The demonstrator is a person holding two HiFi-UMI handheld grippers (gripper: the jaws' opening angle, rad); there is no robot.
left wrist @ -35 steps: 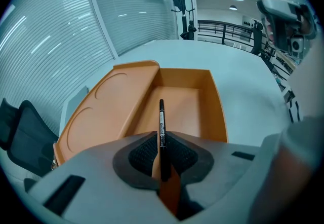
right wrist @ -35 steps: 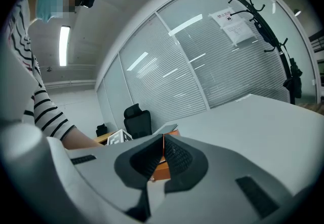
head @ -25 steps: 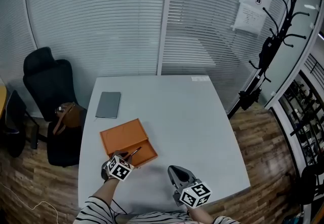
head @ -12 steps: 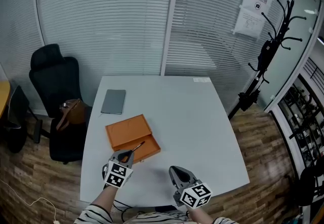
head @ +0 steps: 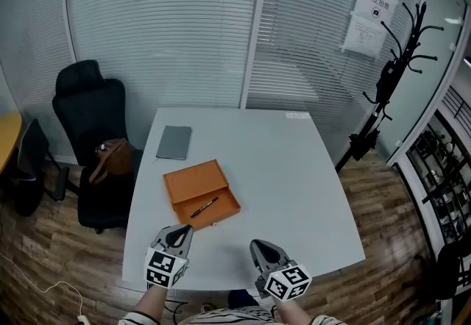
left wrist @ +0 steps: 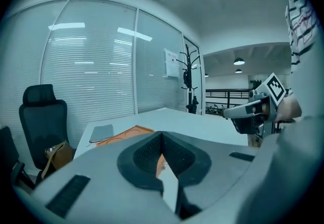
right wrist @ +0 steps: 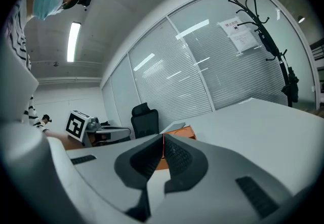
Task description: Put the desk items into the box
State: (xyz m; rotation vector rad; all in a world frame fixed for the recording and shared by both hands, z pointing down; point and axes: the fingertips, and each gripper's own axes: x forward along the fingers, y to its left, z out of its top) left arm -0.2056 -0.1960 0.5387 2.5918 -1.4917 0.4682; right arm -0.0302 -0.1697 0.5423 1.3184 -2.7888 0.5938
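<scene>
Grey plastic jaws of the left gripper [head: 182, 231] are pressed together on nothing. The right gripper [head: 259, 245] is likewise clenched and empty. Both hover over the near edge of the white table [head: 294, 176]. Just beyond the left one, a slim dark pen [head: 204, 207] lies inside the flat orange open box [head: 190, 181]. A thin grey notebook [head: 174, 142] lies farther off.

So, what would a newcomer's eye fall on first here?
The open orange box on the left half of the white table stands out most, with a pen lying inside it. A flat grey notebook lies beyond it, near the far left corner. The left gripper and right gripper hang shut and empty over the near edge.
</scene>
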